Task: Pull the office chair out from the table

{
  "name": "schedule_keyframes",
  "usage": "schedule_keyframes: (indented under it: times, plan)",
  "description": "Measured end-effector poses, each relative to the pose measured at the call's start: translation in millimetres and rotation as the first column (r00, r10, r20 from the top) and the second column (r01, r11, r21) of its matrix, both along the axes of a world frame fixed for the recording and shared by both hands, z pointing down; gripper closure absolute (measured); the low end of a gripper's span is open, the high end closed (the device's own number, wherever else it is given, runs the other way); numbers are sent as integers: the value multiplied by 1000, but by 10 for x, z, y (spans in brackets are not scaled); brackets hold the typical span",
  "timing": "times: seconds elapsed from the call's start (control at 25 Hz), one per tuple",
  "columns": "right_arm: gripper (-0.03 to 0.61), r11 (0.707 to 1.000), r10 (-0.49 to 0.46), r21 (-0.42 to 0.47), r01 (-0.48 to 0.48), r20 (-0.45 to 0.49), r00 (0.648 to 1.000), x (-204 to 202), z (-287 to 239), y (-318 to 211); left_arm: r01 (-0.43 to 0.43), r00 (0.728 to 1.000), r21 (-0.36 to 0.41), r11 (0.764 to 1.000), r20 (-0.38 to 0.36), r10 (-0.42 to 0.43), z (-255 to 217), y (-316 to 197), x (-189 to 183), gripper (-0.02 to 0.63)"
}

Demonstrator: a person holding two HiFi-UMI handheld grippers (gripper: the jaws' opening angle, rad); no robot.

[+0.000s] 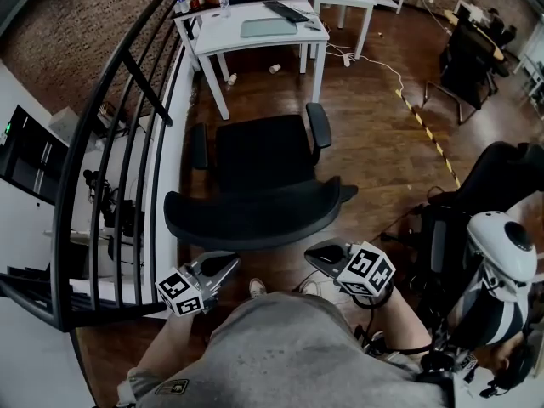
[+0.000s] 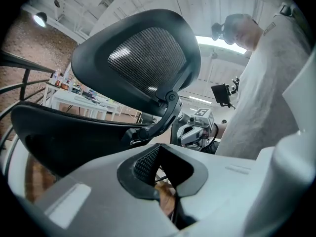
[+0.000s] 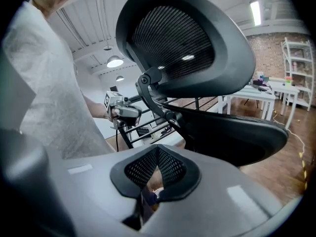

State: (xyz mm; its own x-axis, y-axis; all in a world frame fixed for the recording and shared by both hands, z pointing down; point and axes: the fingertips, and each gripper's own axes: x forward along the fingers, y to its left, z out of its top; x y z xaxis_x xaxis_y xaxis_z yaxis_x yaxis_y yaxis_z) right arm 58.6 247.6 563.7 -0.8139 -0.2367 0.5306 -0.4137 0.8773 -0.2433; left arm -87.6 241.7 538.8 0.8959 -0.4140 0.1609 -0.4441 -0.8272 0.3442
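The black office chair (image 1: 263, 164) stands on the wood floor, well back from the white table (image 1: 212, 36), with its seat towards the table and its curved back rim towards me. My left gripper (image 1: 219, 268) sits just behind the left end of that rim, shut with nothing between its pads. Behind the rim's right end is my right gripper (image 1: 323, 255), also shut and empty. In the left gripper view the closed jaws (image 2: 159, 148) point under the mesh headrest (image 2: 143, 58). The right gripper view shows its closed jaws (image 3: 157, 156) below the same headrest (image 3: 182, 38).
A black metal railing (image 1: 127, 143) runs along the left beside the chair. Another dark chair (image 1: 501, 177) and a white rounded device (image 1: 501, 245) stand at the right. A white cable (image 1: 387, 68) and striped tape (image 1: 429, 134) cross the floor beyond.
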Motion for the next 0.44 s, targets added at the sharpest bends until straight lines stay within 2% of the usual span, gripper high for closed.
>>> schedule_keyframes:
  times: [0.44]
  plan:
    - [572,1000,8,-5,-8,-2,1000,-14,-13,-26,15,1000,-12,1000,4,-15,-30,-30,-39,614]
